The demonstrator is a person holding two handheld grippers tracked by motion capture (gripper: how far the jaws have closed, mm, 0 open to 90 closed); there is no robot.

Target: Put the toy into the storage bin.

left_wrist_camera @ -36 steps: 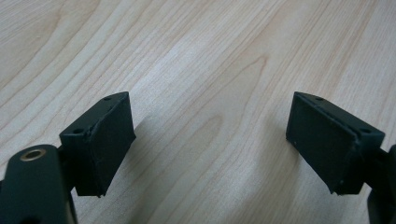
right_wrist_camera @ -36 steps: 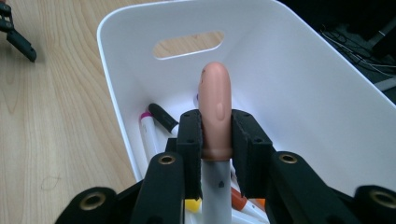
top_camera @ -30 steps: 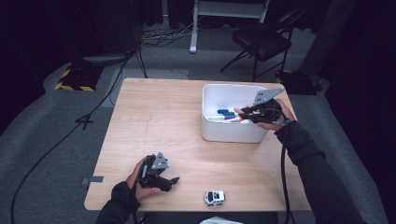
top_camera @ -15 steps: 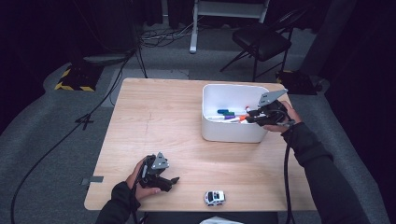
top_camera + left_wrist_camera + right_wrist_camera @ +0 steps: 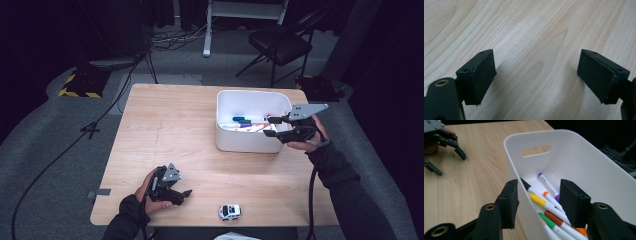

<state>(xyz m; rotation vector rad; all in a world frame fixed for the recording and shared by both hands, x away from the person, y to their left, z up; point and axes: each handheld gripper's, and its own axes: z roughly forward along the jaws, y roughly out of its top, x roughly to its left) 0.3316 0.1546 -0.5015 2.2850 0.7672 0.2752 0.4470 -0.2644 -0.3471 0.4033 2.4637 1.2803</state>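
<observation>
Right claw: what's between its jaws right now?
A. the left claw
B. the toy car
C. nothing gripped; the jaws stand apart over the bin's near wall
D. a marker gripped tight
C. In the right gripper view the right claw has its jaws apart, having just been opening, straddling the wall of the white bin, with the markers lying loose inside.

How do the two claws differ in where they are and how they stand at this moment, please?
The left claw rests low on the bare table near its front edge; the right claw hangs at the white bin, above the markers. The right claw's jaws have just been opening. Both are open and hold nothing.
</observation>
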